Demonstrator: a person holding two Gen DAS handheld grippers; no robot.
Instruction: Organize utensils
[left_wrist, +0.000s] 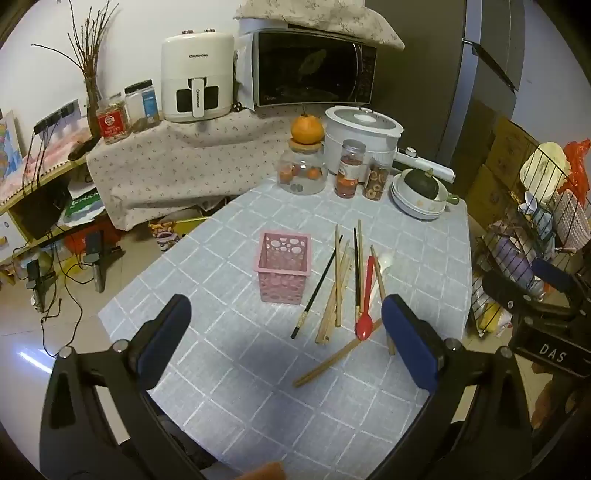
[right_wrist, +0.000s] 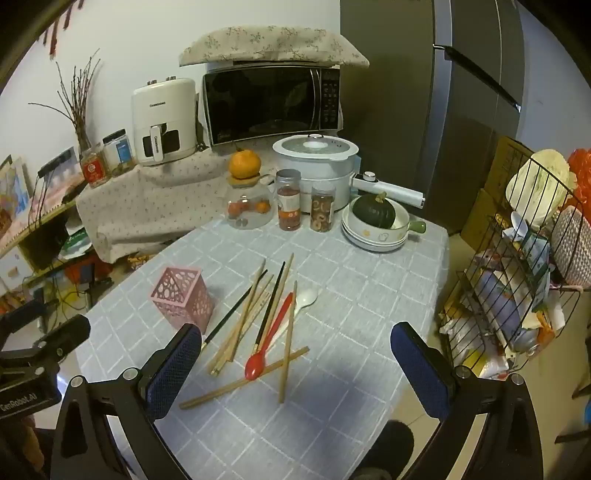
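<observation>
- On the grey checked tablecloth, utensils are seen in a loose pile just right of the pink holder, w/ nothing placed in it yet.
- Left gripper & right gripper are held above the near table edge, jaws spread wide, nothing between the pads.
- Risk: chopsticks are crossed & overlapped, so neighbours could be dragged or flicked off the table if one is pinched.
- Risk: the holder looks light & perforated; it could be tipped by a sideways nudge.
- Red spoon is laid bowl-down-frame over a wooden stick; white spoon is partly hidden beneath. Two black chopsticks are mixed w/ pale wooden ones.
</observation>
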